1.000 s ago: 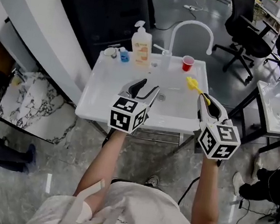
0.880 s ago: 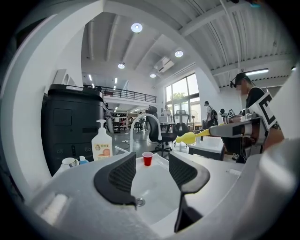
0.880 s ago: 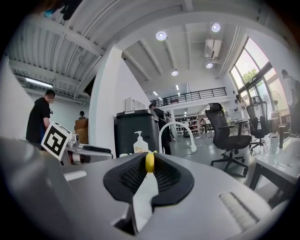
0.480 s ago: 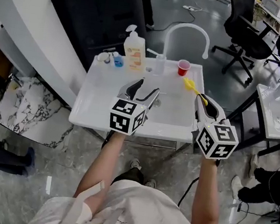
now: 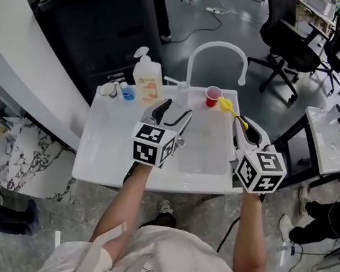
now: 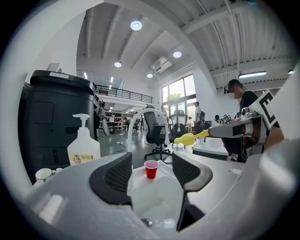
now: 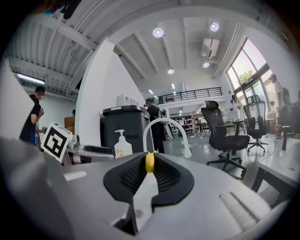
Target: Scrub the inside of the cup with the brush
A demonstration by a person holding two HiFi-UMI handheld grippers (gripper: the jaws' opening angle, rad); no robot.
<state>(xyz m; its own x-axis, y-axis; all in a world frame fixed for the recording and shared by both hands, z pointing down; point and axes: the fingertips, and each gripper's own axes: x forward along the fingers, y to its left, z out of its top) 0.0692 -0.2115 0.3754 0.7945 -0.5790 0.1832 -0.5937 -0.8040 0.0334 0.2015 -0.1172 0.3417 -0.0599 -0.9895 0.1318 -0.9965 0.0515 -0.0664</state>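
1 red cup (image 5: 212,97) just beside brush (image 5: 226,105) head, r tool (image 5: 242,123) clamping brush, l tool (image 5: 175,113) opening, empty

The head view looks steeply down from above the person onto the sink (image 5: 102,151). Each gripper view sits low and close behind its own jaws, facing far across the basin. All three share the faucet (image 5: 217,46) and soap bottle (image 5: 147,80); the head and left gripper views share the red cup (image 5: 212,97).

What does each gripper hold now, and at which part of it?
Right gripper clamps the yellow brush by its handle end. Left gripper holds nothing; its jaws are opening, empty.
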